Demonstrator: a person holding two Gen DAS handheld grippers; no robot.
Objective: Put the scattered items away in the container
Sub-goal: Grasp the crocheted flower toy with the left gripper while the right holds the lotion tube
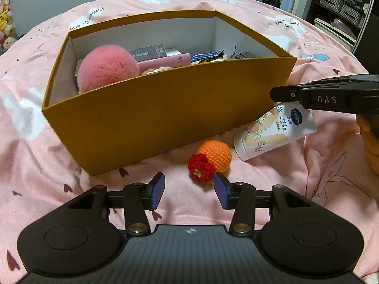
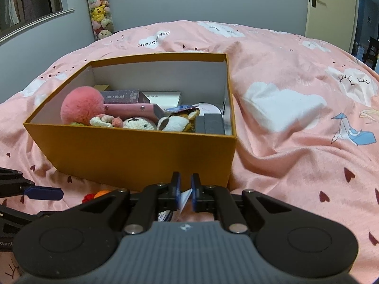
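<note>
Left wrist view: left gripper (image 1: 189,187) jaws apart, nothing between; crochet orange ball (image 1: 215,154) with red flower (image 1: 201,167) on pink blanket (image 1: 35,161) just ahead, in front of yellow box (image 1: 154,123). White lotion tube (image 1: 272,131) beside box, under right gripper (image 1: 276,94).

Right wrist view: right gripper (image 2: 185,188) narrow, pinching tube's flat end (image 2: 187,196). Box (image 2: 132,151) already holds pink pompom (image 2: 81,105) and plush toys (image 2: 175,122).

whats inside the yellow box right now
In the yellow box: a pink pompom, a pink case, a dark card box, small plush toys. The box floor beneath them is hidden.
</note>
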